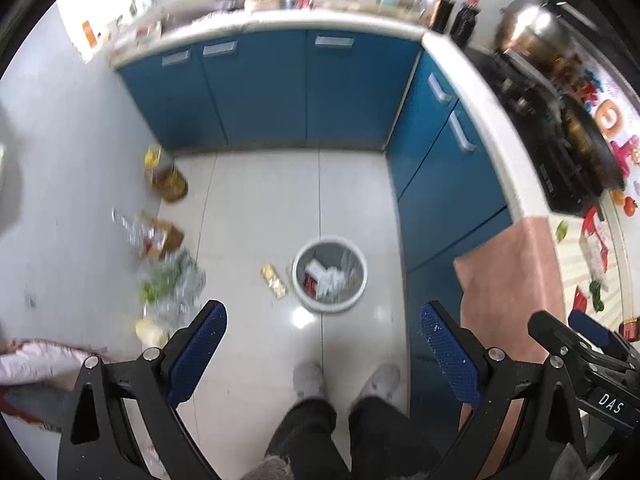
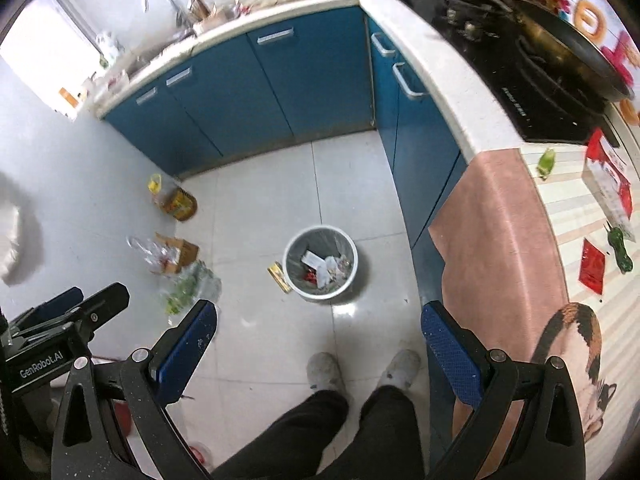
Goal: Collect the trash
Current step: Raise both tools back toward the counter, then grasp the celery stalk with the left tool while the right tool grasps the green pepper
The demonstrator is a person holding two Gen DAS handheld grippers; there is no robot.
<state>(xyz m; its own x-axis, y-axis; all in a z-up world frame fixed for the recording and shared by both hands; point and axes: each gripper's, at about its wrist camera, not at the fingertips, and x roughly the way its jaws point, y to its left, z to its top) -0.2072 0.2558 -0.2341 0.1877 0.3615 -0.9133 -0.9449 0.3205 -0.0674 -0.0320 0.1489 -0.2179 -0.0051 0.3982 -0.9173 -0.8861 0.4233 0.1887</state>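
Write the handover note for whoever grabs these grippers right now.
Left gripper: open, empty, held above the floor.
Right gripper: open, empty, same height.
Trash bin: on the floor tiles ahead, already holding several scraps.
Left to collect: yellow wrapper lying on the floor against the bin's left side; red packets and green wrappers on the striped counter mat to the right.

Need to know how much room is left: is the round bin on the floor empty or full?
Partly full. The white bin holds scraps of paper and wrappers on its bottom, with its grey liner wall bare above them. A yellow wrapper lies outside, by its left side.
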